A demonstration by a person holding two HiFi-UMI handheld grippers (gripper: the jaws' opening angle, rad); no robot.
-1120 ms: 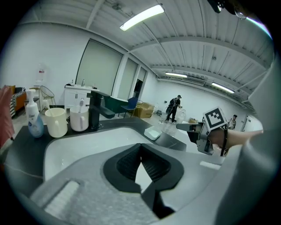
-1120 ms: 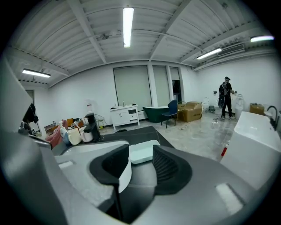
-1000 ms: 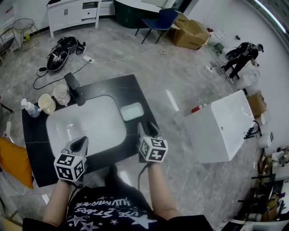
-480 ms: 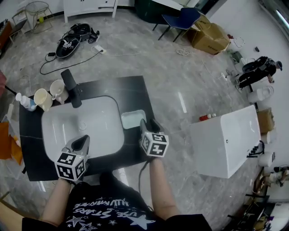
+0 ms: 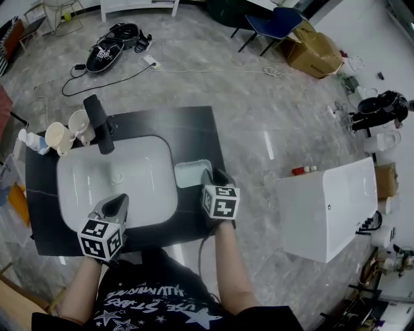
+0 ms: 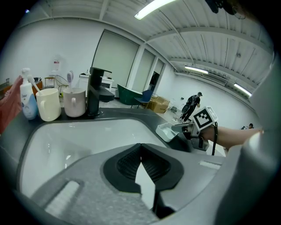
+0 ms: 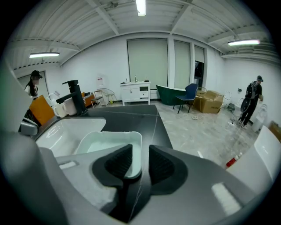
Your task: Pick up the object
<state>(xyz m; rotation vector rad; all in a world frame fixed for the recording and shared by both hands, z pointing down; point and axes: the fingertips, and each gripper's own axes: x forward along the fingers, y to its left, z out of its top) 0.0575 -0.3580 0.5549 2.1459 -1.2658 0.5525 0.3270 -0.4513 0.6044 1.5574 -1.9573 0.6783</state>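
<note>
Step in hand: taking hold of the tray wall. I should keep the right gripper (image 7: pixel 140 151) square to the rim and seat both pads deep before clamping and lifting. Its jaws have just been closing and stand partly apart astride the near right wall of the pale tray (image 7: pixel 109 140), not yet pressing it. The tray sits on the dark counter (image 5: pixel 194 129), just beside the basin (image 5: pixel 116 181). The left gripper (image 6: pixel 140 147) is closed and empty.

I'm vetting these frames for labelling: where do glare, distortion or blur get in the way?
Head view: fisheye curves the room's edges; a glare streak lies on the glossy grey floor. Left gripper view: the ceiling strip light is blown out. Right gripper view: dark vignetted corners; the pale green plastic tray is sharp.
</note>
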